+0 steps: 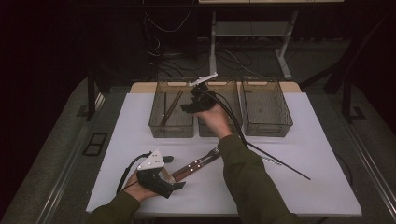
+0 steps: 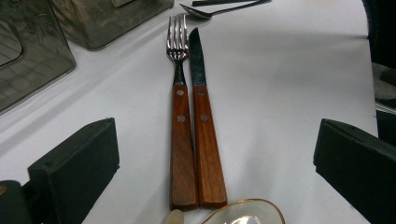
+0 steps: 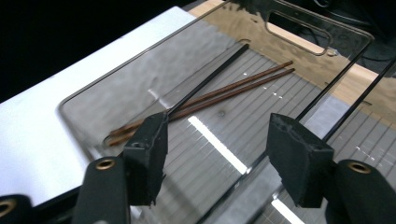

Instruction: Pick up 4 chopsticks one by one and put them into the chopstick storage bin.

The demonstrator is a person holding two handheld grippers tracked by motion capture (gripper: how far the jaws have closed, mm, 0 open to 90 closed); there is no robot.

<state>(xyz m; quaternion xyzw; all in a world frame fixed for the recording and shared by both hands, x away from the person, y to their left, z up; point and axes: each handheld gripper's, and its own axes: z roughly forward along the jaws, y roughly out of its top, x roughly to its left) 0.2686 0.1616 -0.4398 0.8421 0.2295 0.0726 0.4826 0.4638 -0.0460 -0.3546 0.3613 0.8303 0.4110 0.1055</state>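
While the right gripper (image 1: 192, 106) hangs over the left bin (image 1: 171, 109), the high view shows sorting under way: brown chopsticks (image 1: 172, 108) already lie in that bin, with two more bins to its right. Nearer the person than the left bin, a fork (image 1: 196, 163) and knife (image 1: 203, 163) lie side by side on the white table (image 1: 299, 154), a black chopstick (image 1: 275, 161) further right. The left gripper (image 1: 170, 184) rests on the table at the handle end of the pair.

In the left gripper view, its jaws stand wide apart and empty — fork (image 2: 180, 116) and knife (image 2: 205, 121) run straight ahead between them, untouched, a spoon (image 2: 219, 9) beyond.

In the right gripper view, the jaws are parted with nothing between them; the brown chopsticks (image 3: 210, 100) and a black one (image 3: 210, 77) lie on the left bin's floor (image 3: 224, 140) below.

I judge a drop into the left bin has just been finished. The next move likely calls for the right gripper to leave that bin and fetch the black chopstick on the table — a thin, flat-lying thing needing a low, square pinch.
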